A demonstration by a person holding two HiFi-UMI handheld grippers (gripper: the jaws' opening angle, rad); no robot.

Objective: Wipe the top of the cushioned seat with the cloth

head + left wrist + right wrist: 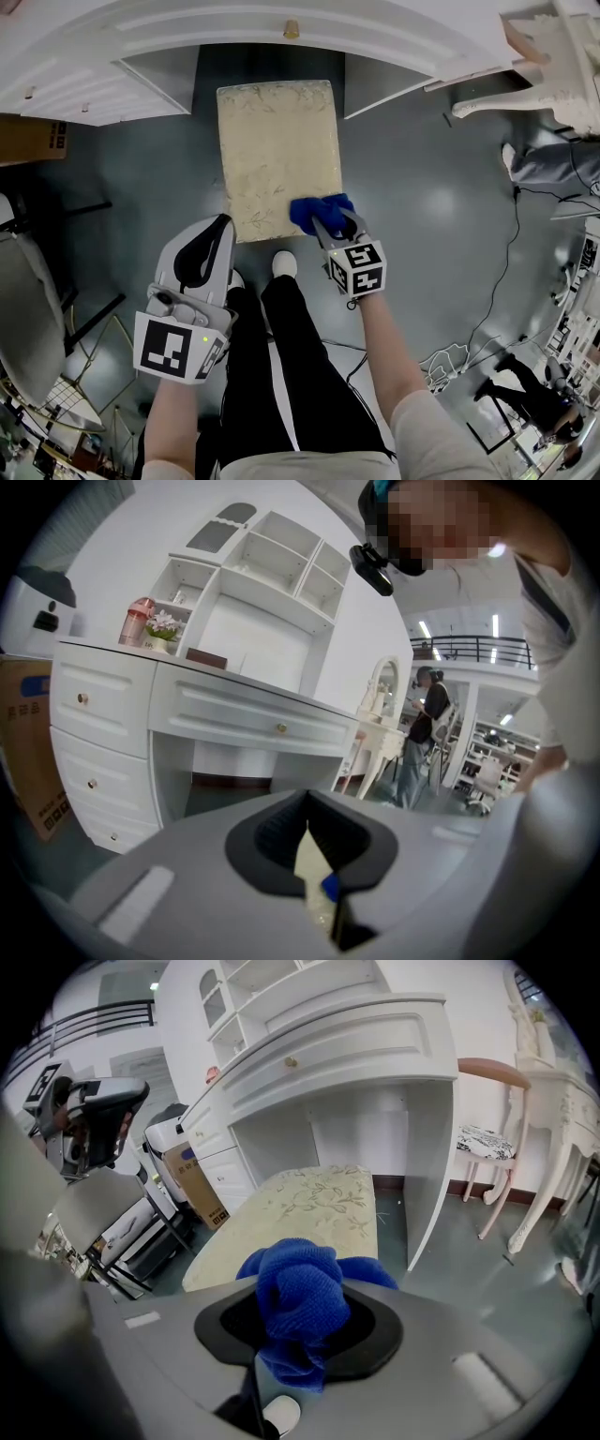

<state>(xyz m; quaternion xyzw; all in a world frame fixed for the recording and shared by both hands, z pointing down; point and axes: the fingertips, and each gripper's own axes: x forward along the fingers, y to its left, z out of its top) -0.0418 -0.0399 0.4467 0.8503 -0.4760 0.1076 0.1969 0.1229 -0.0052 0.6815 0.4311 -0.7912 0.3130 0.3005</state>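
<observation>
Inspection finds the right gripper (325, 217) clamped on a bunched blue cloth (298, 1309), which fills the gap between the jaws and lies over the near right corner of the cushioned seat (279, 155). The seat stands on the floor with its far end just under the white dressing table (281, 33). The left gripper (221, 231) is held just beside the seat's near left corner, its jaws brought together with nothing between them.

Most of the patterned top lies beyond the cloth, so the wiping is judged barely begun. Light, even pressure is advised, with overlapping strokes run lengthwise from the near edge to the far edge. The wad should be kept low so that the jaw tips are not dragged over the fabric. The far end under the table is likely to be missed unless it is deliberately reached
</observation>
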